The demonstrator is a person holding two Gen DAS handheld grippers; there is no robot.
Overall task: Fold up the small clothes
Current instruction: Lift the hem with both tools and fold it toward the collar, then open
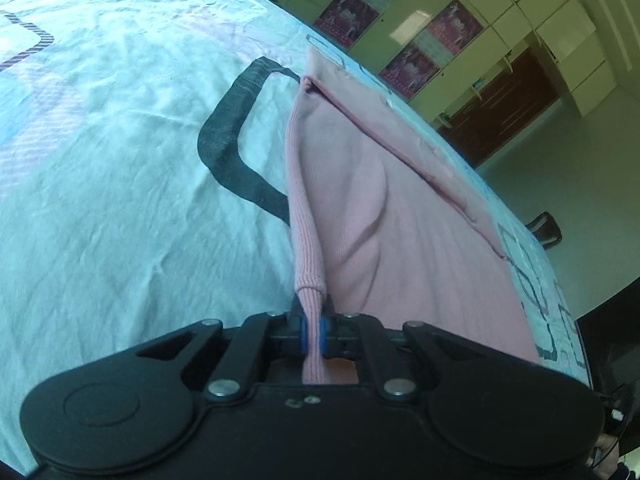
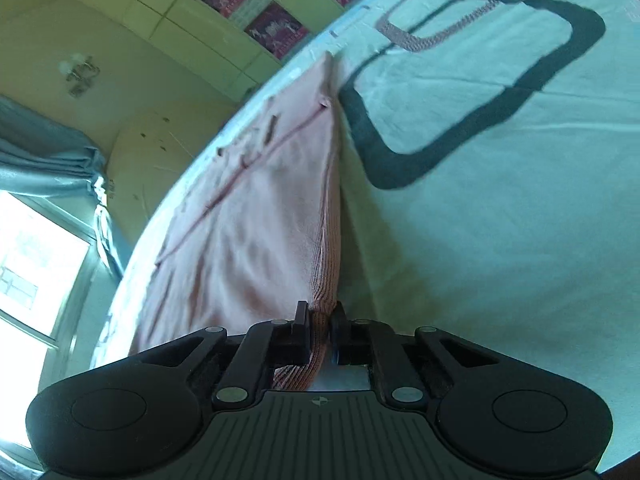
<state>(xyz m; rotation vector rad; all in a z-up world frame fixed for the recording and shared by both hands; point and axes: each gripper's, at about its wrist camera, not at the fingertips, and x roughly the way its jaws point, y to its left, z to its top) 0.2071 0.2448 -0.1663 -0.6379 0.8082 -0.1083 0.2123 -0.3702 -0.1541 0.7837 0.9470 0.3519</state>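
A pink ribbed knit garment (image 1: 400, 216) lies on the pale sheet (image 1: 120, 160) near the bed's edge. My left gripper (image 1: 312, 330) is shut on a ribbed hem of the garment and lifts that edge into a raised fold. In the right wrist view the same pink garment (image 2: 248, 208) stretches away from the camera. My right gripper (image 2: 320, 320) is shut on another ribbed corner of it, and the held edge stands up from the sheet (image 2: 500, 220).
The sheet has dark rounded-rectangle prints (image 1: 228, 148) (image 2: 460, 92). Beyond the bed edge are pale cabinets with pink posters (image 1: 420, 24), a brown door (image 1: 508, 100), a dark chair (image 1: 544, 226), and a window with grey curtain (image 2: 40, 208).
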